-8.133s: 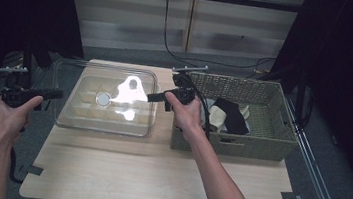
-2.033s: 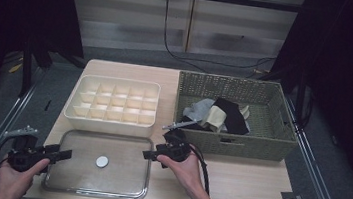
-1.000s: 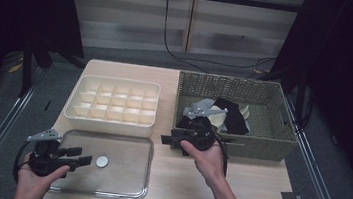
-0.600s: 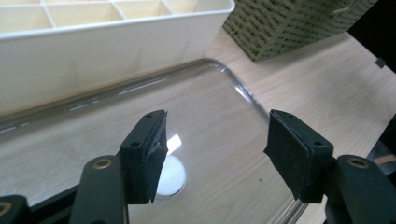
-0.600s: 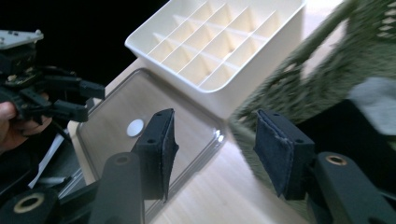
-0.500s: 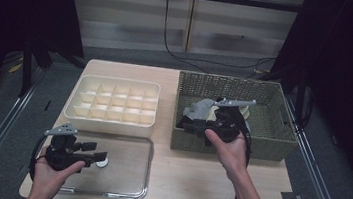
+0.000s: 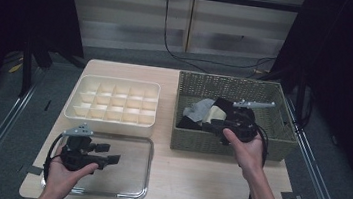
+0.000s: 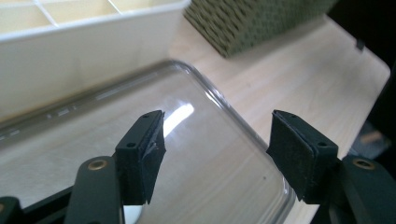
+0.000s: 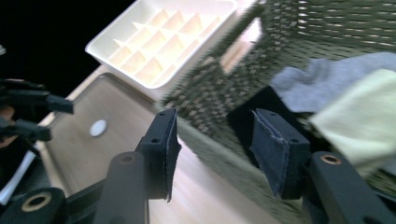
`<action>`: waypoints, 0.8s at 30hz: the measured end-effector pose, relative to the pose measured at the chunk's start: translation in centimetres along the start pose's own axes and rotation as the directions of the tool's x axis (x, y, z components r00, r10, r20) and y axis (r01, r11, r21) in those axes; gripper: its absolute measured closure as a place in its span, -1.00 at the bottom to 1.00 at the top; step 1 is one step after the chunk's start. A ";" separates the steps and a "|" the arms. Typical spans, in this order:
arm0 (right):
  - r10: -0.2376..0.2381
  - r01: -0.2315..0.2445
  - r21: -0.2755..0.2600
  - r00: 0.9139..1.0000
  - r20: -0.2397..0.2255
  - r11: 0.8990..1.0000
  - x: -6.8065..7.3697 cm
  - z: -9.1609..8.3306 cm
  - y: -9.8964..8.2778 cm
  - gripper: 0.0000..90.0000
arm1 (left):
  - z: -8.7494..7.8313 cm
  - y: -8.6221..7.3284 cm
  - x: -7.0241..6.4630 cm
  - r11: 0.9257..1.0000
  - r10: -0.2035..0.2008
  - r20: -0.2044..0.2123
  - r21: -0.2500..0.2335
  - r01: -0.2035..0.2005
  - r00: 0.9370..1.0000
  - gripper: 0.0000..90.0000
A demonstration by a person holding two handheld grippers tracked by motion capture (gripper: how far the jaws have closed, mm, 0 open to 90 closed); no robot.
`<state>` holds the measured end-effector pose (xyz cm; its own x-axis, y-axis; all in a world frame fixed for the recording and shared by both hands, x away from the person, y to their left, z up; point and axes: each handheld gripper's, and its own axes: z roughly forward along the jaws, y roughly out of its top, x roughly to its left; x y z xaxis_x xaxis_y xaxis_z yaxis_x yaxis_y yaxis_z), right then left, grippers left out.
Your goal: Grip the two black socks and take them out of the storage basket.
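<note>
At the right of the high view the right tool (image 7: 221,130), jaws partly open and empty, reaches over the wicker basket (image 7: 280,141) toward the soft, light cloths (image 7: 205,114) (pinch a raised fold), while the left tool (image 7: 109,160) hangs open and empty over the clear lid (image 7: 130,175) at lower left.

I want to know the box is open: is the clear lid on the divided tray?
No, the clear lid lies flat on the table in front of the divided tray.
</note>
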<state>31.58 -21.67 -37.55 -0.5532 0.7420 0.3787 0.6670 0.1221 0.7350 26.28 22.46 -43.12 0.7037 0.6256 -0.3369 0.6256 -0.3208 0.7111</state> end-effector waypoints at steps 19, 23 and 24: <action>0.066 -0.069 0.021 0.993 0.102 0.997 -6.9 -1.6 0.4 0.09 | 0.5 -1.3 0.2 1.000 -0.001 0.022 0.001 0.001 1.000 -0.15; 0.090 -0.094 0.031 0.988 0.124 0.995 -8.2 -1.4 0.4 0.13 | 0.6 -1.4 0.2 1.000 0.009 0.013 0.014 -0.009 1.000 -0.17; 0.093 -0.099 0.037 0.988 0.126 0.994 -8.5 -1.3 0.4 0.13 | 0.5 -1.4 0.2 1.000 0.013 0.014 0.014 -0.013 1.000 -0.17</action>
<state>35.90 -28.78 -39.77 -0.4212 0.8272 0.3719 0.7363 0.0724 0.6728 25.75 22.65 -44.48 0.7163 0.6113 -0.3365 0.6212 -0.3392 0.7064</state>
